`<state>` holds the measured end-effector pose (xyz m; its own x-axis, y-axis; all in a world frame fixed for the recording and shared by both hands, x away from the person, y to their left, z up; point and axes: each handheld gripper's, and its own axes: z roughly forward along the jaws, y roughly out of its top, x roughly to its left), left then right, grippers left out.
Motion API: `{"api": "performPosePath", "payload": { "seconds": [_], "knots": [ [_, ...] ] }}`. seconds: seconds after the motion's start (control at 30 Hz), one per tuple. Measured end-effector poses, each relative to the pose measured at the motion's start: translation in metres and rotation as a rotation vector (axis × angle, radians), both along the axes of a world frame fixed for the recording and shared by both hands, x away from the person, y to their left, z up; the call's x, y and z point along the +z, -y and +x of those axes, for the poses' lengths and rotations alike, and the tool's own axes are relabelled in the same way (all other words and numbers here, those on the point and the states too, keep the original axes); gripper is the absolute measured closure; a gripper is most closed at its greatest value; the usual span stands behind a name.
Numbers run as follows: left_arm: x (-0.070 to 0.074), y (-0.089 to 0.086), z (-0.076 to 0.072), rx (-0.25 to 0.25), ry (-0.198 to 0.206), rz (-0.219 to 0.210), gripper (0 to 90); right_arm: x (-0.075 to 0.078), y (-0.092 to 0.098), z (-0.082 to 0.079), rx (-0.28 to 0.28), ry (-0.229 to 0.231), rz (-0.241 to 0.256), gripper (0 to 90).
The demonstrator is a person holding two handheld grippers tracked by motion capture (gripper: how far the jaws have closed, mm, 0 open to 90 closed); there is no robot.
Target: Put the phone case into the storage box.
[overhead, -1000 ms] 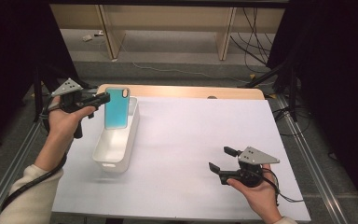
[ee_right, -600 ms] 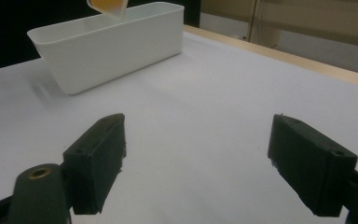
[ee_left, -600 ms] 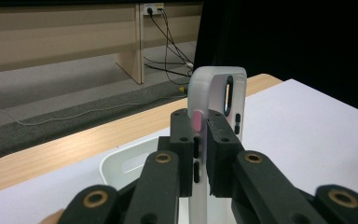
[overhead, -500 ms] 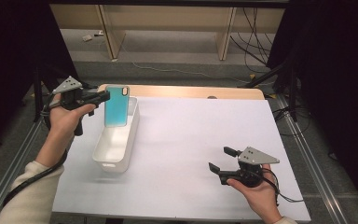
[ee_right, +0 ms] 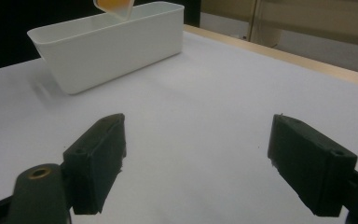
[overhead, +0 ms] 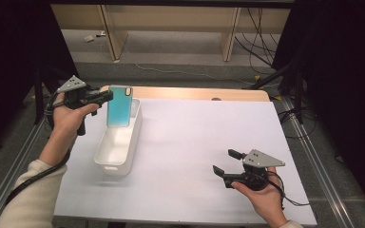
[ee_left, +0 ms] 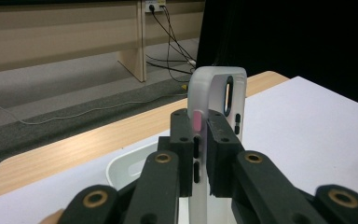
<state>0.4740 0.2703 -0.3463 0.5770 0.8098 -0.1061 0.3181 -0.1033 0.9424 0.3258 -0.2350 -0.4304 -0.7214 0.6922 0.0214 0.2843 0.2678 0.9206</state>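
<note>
Table (overhead: 195, 142), white top with a wood strip along the far edge, took up most of the high view. White bin (overhead: 119, 142), a long open tub, sat on the left part of the table, long axis running away from the person. In the right gripper view the bin (ee_right: 107, 44) stood off at upper left, well apart from that gripper.

Person's left hand (overhead: 66, 118) was raised at the left edge of the table, sleeve coming in from the bottom left corner. Right hand (overhead: 261, 197) was low at the near right, well apart from the bin.

Phone case (overhead: 120, 105), teal face toward the high camera, was held upright over the far end of the bin, lower edge at or just inside the rim; couldn't tell whether it touched the bin. In the left gripper view the case (ee_left: 216, 98) looked translucent, seen edge-on, camera cutout near the top.

Left gripper (overhead: 105, 96) was clamped on the case's side edge, pads (ee_left: 182, 140) pressed to either face. Right gripper (overhead: 225, 161) had jaws spread wide, nothing between them, held just over bare table. Same in its own view, right gripper (ee_right: 196, 158) apart, only white surface in the gap.
</note>
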Motion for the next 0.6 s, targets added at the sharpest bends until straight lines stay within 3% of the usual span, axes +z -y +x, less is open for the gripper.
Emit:
{"api": "performPosePath", "payload": {
  "seconds": [0.6],
  "knots": [
    [-0.001,0.004,0.011,0.002,0.004,0.014,82.3,0.0,0.0,0.0,0.0,-0.003,0.0,20.5]
  ]
}}
